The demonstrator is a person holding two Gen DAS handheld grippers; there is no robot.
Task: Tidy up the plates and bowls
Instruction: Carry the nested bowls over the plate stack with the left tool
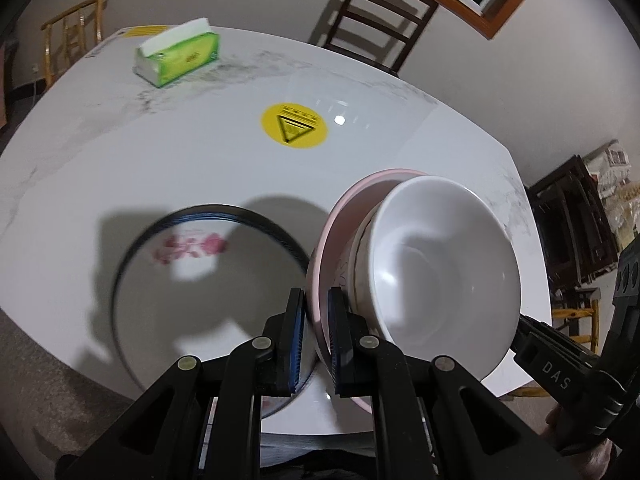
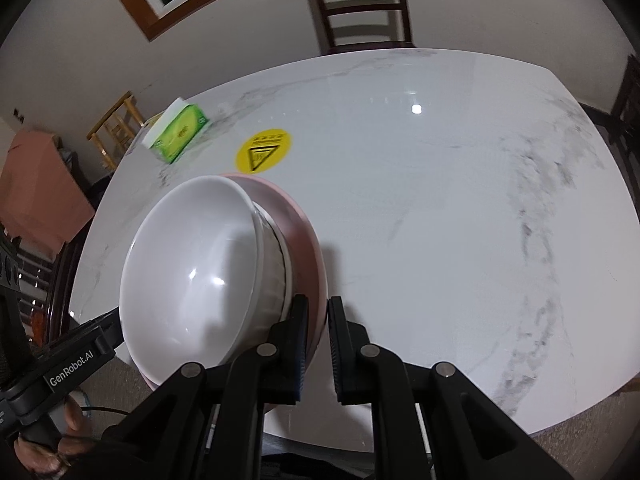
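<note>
A stack of dishes hangs tilted above the white marble table: a pink plate at the bottom, a patterned bowl on it, and a plain white bowl on top. My left gripper is shut on the pink plate's left rim. My right gripper is shut on the opposite rim of the pink plate, with the white bowl to its left. A blue-rimmed plate with pink flowers lies on the table under my left gripper.
A green tissue pack sits at the far left of the table, and a yellow warning sticker marks its middle. A dark wooden chair stands behind the table. The table's near edge runs just in front of the grippers.
</note>
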